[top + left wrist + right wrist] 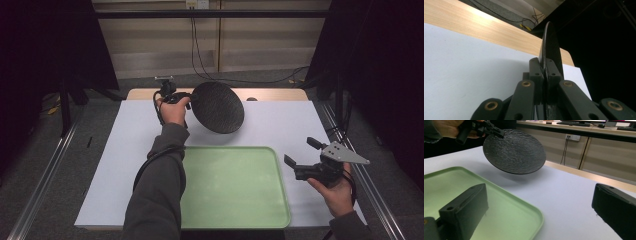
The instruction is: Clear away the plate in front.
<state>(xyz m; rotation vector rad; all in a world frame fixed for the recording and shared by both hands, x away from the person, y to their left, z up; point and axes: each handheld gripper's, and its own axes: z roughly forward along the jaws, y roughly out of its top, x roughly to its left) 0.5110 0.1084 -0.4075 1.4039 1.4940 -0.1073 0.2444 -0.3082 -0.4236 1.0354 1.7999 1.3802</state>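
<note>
Our jaws differ: the right gripper [301, 157], nearest us beside the green tray [235, 220], stands with its jaws spread wide and nothing between them, while the left gripper [186, 98], farther out, pinches the rim of a black plate [218, 107]. We hold that plate tilted in the air over the white bench [295, 125], just beyond the tray's far edge.

The grip is what worries us. In the left gripper view the jaws bite only a thin strip of rim, so the plate's weight hangs off one edge; a quick turn could, we judge, make it swivel or slip and drop onto the bench.

Our left forearm reaches forward across the tray's left side. Our right hand [338, 192] rests low at the bench's right edge.
</note>
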